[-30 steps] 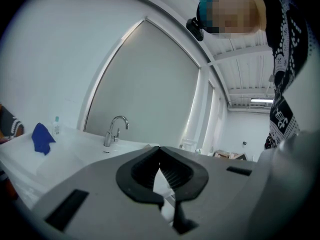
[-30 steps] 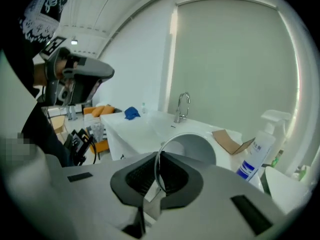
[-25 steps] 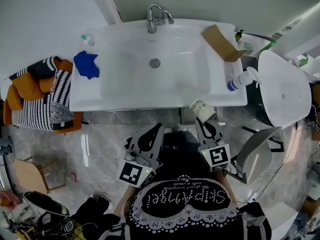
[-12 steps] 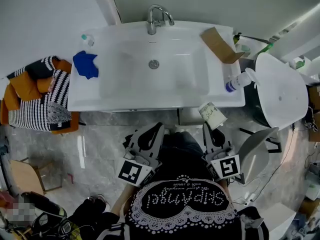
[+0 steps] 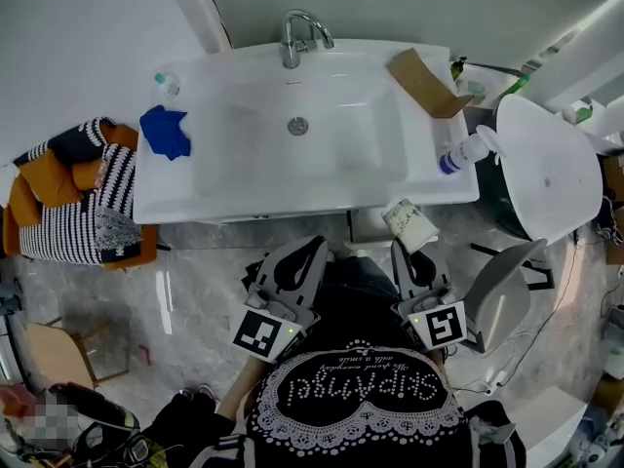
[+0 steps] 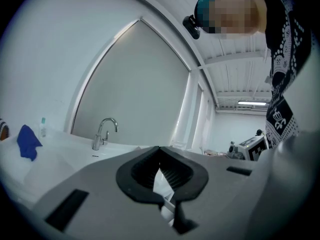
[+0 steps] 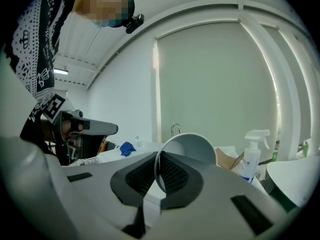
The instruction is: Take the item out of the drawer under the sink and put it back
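— Counting first: how many of each thing?
— One paper cup (image 5: 410, 224), two claws. The right claw (image 5: 402, 249) is pinched narrow on the cup's rim, one jaw inside and one outside, with the cup tipped on its side. The left claw (image 5: 312, 247) has its tips together and holds nothing.
— Where is the cup?
— In the air just in front of the counter (image 5: 195, 188), towards its right end, above the floor (image 5: 195, 281) and touching neither.
— What lies on the counter?
— One faucet (image 5: 295, 35) at the back of the basin, one blue cloth (image 5: 166, 131) on the left, and one small bottle (image 5: 166, 83) in the left back corner. On the right are one open cardboard box (image 5: 424, 82) and one spray bottle (image 5: 466, 151) lying at the front corner.
— Anything in the way?
— The counter top hides most of the cabinet beneath it, so I cannot tell how the drawer stands. The person's black lace-patterned top (image 5: 356, 398) hides the hands.
— And around it?
— A heap of striped and orange fabric (image 5: 83, 203) lies left of the counter, and a white rounded object (image 5: 546, 164) stands to the right. The floor is grey marble tile, the walls are white, and a pale blind hangs behind the faucet.
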